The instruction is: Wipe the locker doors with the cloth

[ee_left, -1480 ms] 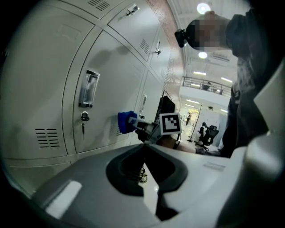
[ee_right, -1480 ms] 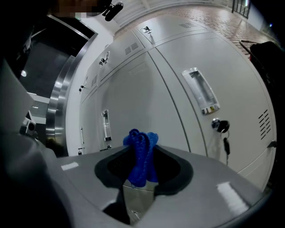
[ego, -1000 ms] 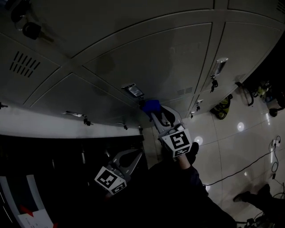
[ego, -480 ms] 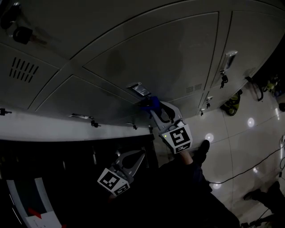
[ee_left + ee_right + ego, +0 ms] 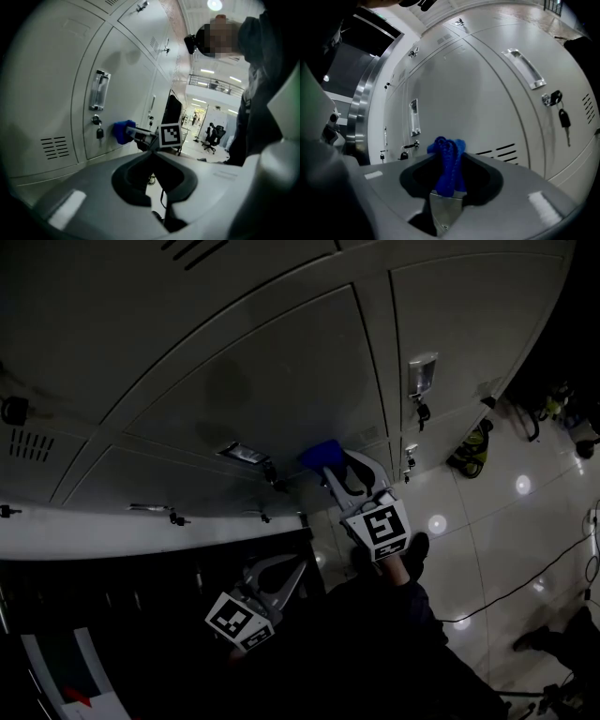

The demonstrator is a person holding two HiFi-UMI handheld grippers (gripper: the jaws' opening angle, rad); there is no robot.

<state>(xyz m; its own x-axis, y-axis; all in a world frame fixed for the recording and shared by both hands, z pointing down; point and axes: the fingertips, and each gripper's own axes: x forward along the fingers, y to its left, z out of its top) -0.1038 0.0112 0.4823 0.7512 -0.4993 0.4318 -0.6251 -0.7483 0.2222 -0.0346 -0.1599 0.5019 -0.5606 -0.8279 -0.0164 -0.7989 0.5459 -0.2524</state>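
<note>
Grey locker doors [image 5: 281, 381] fill the upper head view. My right gripper [image 5: 325, 468] is shut on a bunched blue cloth [image 5: 319, 454], which rests against the lower part of a door, to the right of its handle [image 5: 241, 453] and hanging key [image 5: 269, 470]. In the right gripper view the cloth [image 5: 446, 145] sticks out past the jaws of the right gripper [image 5: 449, 161] toward the door. The left gripper view shows the cloth [image 5: 123, 131] on the door beside a key [image 5: 99, 133]. My left gripper [image 5: 286, 563] hangs lower, away from the lockers, shut and holding nothing [image 5: 152, 151].
A dark open space [image 5: 112, 615] lies below the lockers at lower left. The tiled floor [image 5: 497, 549] at right carries a cable [image 5: 525, 582] and bags [image 5: 469, 457] by the locker base. Other doors have handles and keys [image 5: 419, 381]. Office chairs [image 5: 211, 138] stand far off.
The right gripper with the cloth has slid right along the door, away from the handle. The head view has shifted. The left gripper has stayed put.
</note>
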